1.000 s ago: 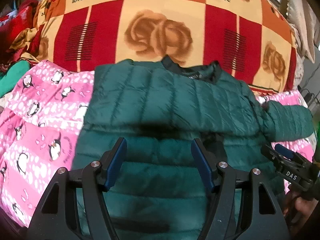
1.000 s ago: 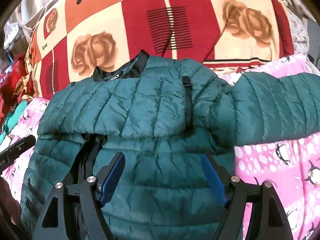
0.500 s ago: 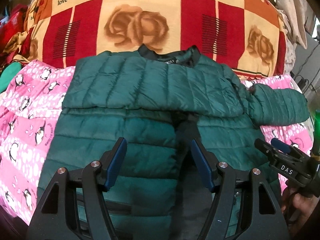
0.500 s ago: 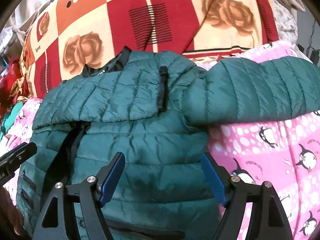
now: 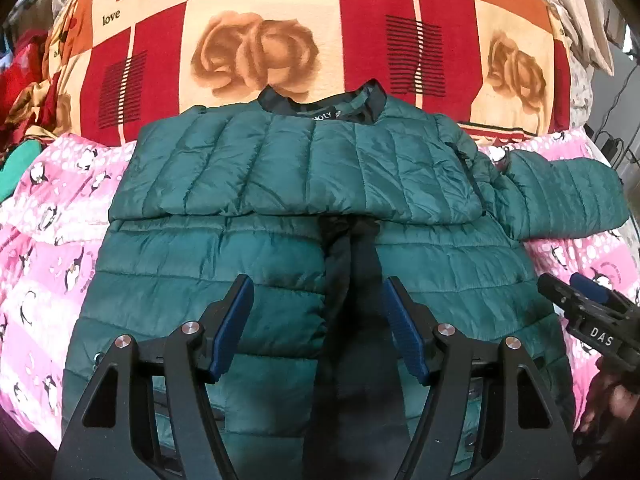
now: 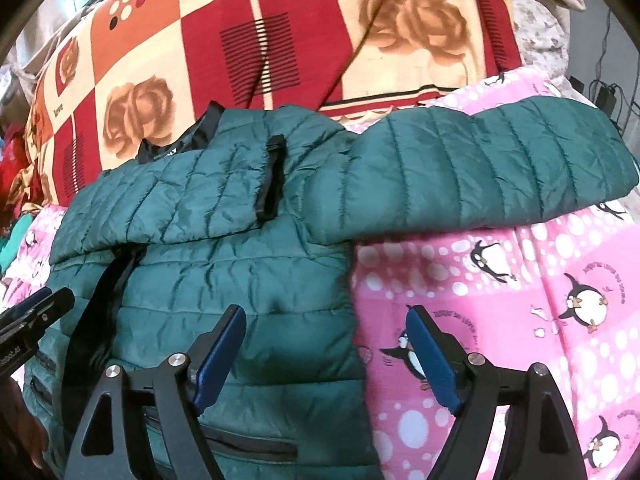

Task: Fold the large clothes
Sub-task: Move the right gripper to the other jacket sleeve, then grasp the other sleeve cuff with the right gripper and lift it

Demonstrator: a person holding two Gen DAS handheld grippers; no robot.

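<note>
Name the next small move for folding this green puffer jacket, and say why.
Probably send the open right gripper to the outstretched sleeve and fold it across the puffer jacket: the other sleeve already lies folded over the chest, while this one sprawls onto the penguin blanket.

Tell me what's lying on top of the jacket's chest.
One sleeve is folded across the green jacket, over the upper zipper. The chest beneath it is covered. The other sleeve lies out on the pink blanket.

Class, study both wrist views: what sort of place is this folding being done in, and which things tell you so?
Most likely a bedroom at home, with a bed as the work surface. The green quilted puffer jacket lies on a pink penguin-print bedsheet, behind it a thick red-and-cream rose-patterned blanket, and more fabric is heaped at the left edge.
</note>
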